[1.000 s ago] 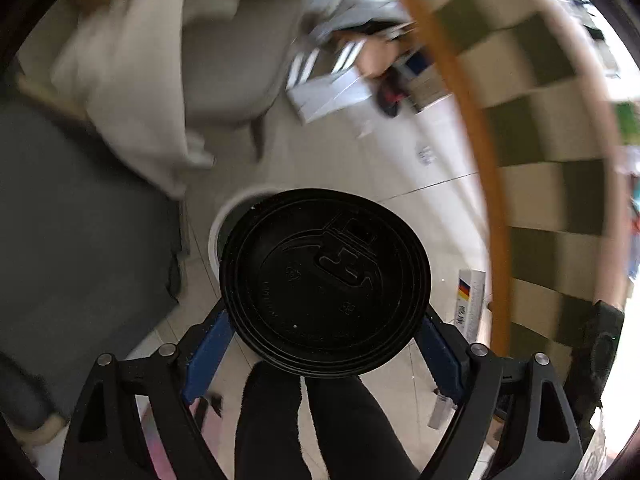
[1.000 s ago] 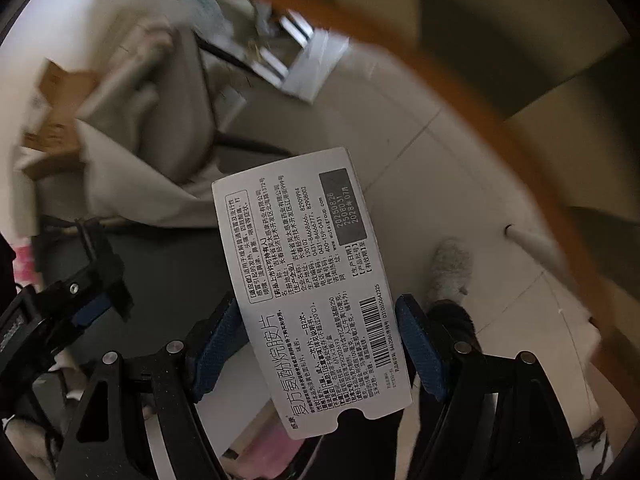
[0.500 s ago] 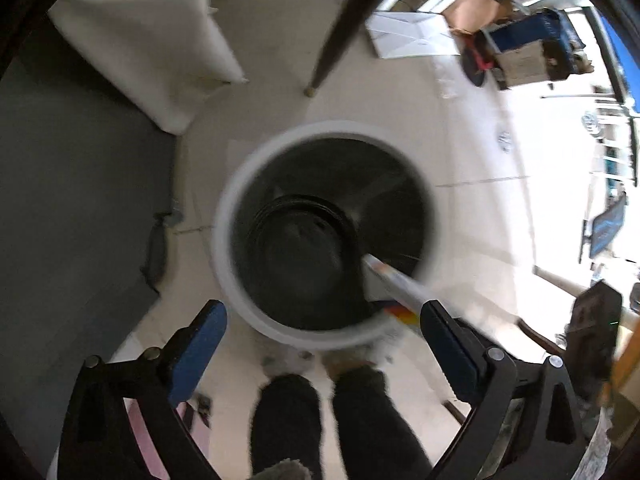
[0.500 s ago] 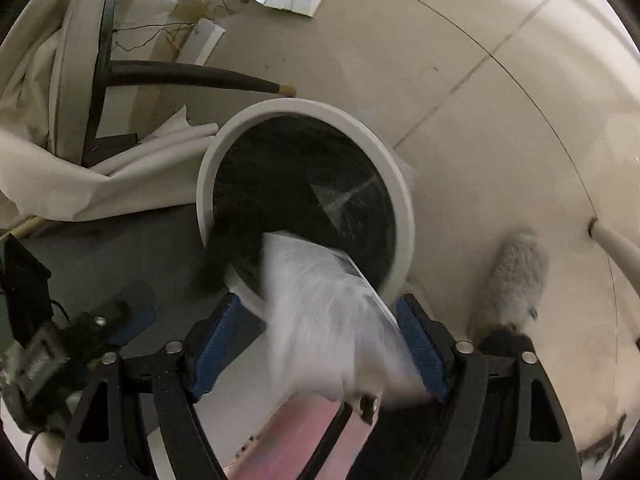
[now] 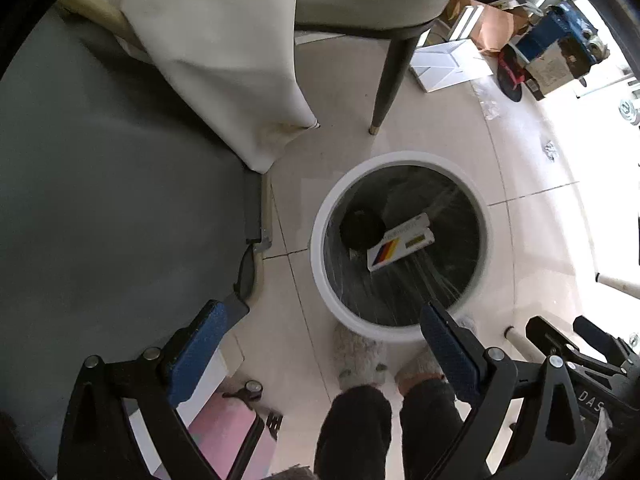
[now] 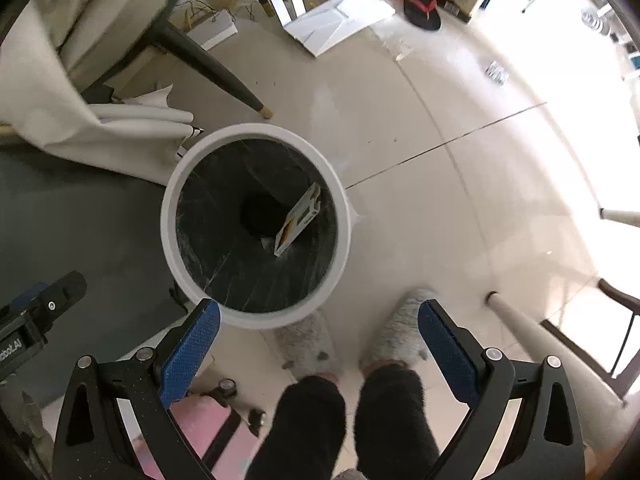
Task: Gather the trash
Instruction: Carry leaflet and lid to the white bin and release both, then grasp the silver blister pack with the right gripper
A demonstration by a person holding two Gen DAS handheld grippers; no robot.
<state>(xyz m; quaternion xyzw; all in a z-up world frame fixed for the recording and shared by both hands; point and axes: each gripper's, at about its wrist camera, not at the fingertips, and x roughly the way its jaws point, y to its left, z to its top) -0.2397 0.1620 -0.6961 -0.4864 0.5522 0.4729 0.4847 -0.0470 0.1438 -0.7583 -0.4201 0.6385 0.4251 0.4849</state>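
Left tool [image 5: 320, 356] and right tool [image 6: 318, 346] hang empty, jaws spread wide. Below them on the floor, a white bin [image 6: 176, 184] contains a small box [image 6: 298, 218] leaning beside a black lid [image 5: 360, 229].

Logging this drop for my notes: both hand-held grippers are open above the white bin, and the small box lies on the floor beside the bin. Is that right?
Not quite. The small box is inside the white bin, next to a dark round lid, as the left wrist view shows. The left hand-held gripper and the right hand-held gripper are indeed open.
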